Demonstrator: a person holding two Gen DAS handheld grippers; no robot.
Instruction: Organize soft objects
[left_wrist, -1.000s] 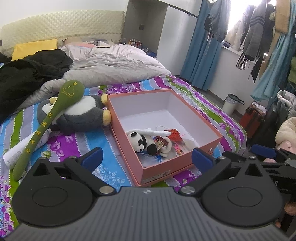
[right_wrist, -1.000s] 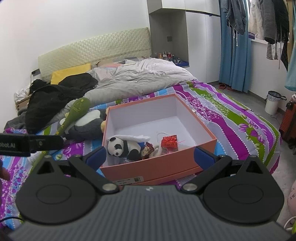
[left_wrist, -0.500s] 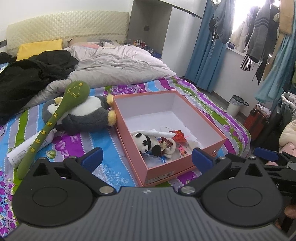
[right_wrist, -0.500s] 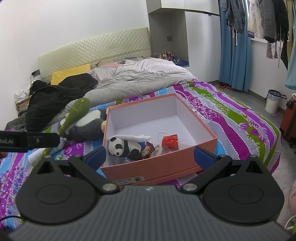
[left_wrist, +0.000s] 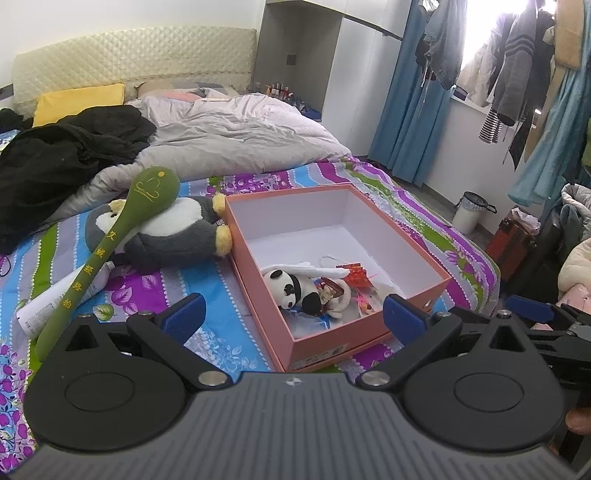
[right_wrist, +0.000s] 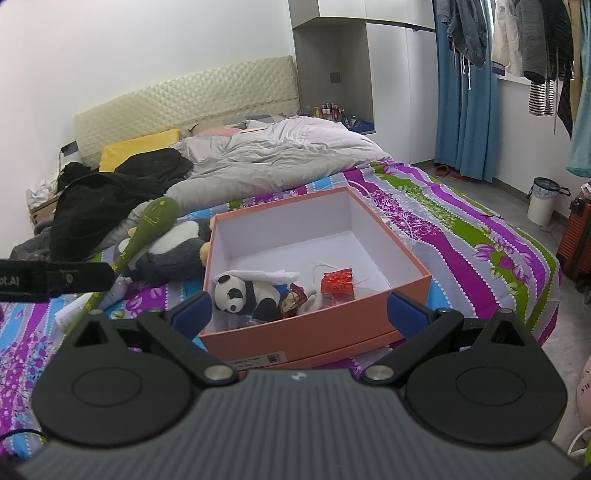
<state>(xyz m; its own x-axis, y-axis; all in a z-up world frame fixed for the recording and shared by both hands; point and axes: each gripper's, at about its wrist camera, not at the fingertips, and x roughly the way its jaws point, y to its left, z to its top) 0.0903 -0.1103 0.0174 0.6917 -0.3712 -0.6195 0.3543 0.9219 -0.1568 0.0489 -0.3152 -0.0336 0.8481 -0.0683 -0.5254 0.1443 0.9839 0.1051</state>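
On the bed (left_wrist: 236, 332), a green plush stick (left_wrist: 107, 251) lies across a penguin (left_wrist: 173, 232) left of the box (left_wrist: 369, 336). A panda (left_wrist: 295, 291) sits in the box's near corner. Left gripper (left_wrist: 291, 314) and right gripper (right_wrist: 301, 310) hover before the box, spread wide and empty.

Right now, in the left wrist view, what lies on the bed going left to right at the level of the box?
white tube → green plush stick → penguin plush → orange box, with the panda plush and then the red trinket inside it.
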